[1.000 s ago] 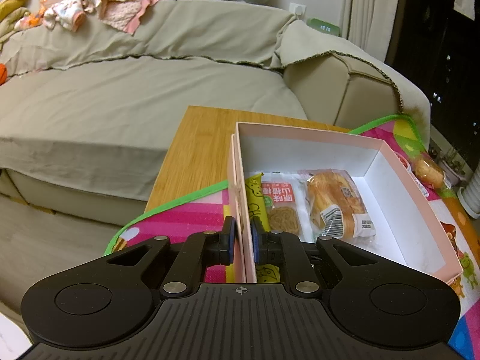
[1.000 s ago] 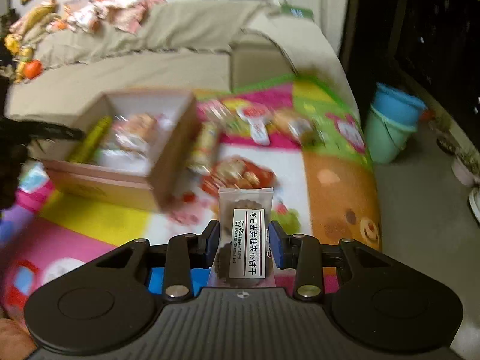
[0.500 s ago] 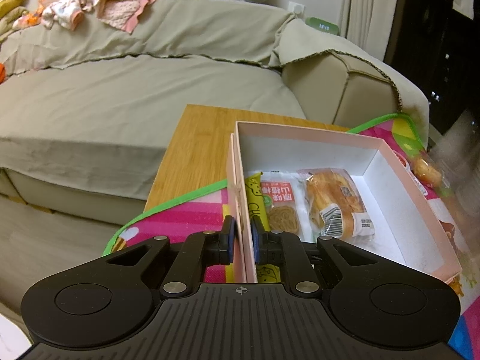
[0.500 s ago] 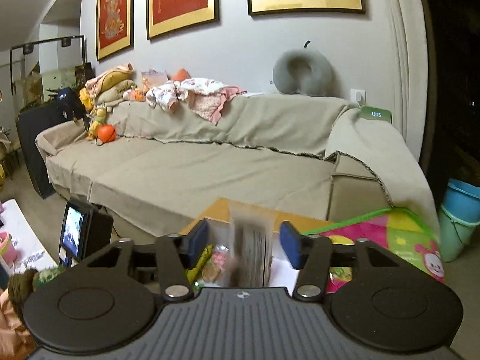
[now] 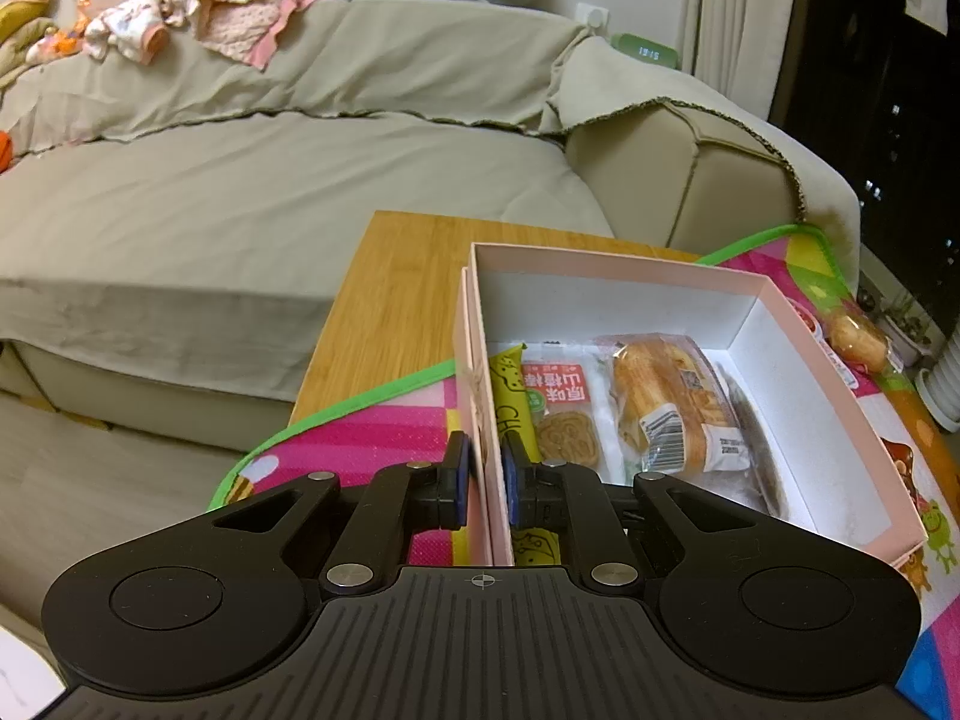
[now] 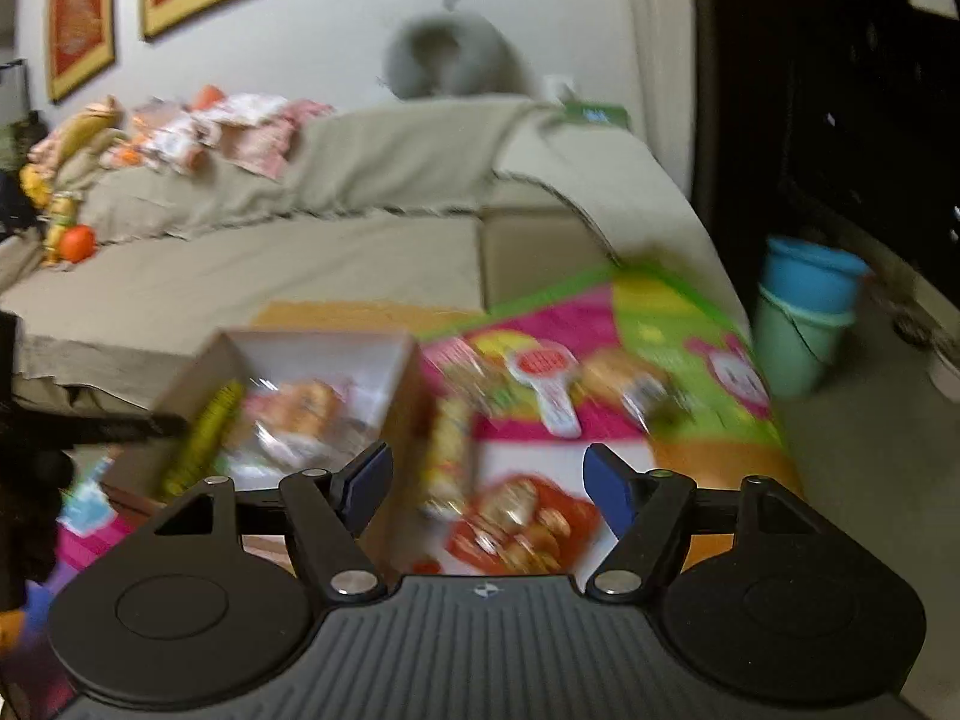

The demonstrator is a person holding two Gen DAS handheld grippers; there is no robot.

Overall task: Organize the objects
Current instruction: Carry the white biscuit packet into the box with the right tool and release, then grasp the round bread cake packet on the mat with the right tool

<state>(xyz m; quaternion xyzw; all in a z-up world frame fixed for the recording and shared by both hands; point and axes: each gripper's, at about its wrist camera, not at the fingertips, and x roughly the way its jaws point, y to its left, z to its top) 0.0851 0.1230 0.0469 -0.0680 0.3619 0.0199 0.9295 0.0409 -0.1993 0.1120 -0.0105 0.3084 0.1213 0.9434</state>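
Observation:
A pink box (image 5: 828,360) sits on the colourful play mat (image 5: 360,438). It holds a yellow-green stick pack (image 5: 510,396), a red-labelled biscuit pack (image 5: 558,402), a bread pack (image 5: 666,396) and a dark cookie pack (image 5: 756,444) at the bread's right. My left gripper (image 5: 483,480) is shut on the box's left wall. My right gripper (image 6: 486,480) is open and empty, above the mat right of the box (image 6: 324,360). The right wrist view is blurred. Loose snack packs (image 6: 516,528) lie on the mat there.
A beige sofa (image 5: 270,180) stands behind the wooden table (image 5: 402,288). A snack (image 5: 858,336) lies on the mat right of the box. Blue and green buckets (image 6: 804,312) stand on the floor at right. Clothes (image 5: 198,12) lie on the sofa back.
My right gripper let go of the dark cookie pack, which now lies in the box, and has opened and swung back over the mat. The left gripper has kept still on the box wall.

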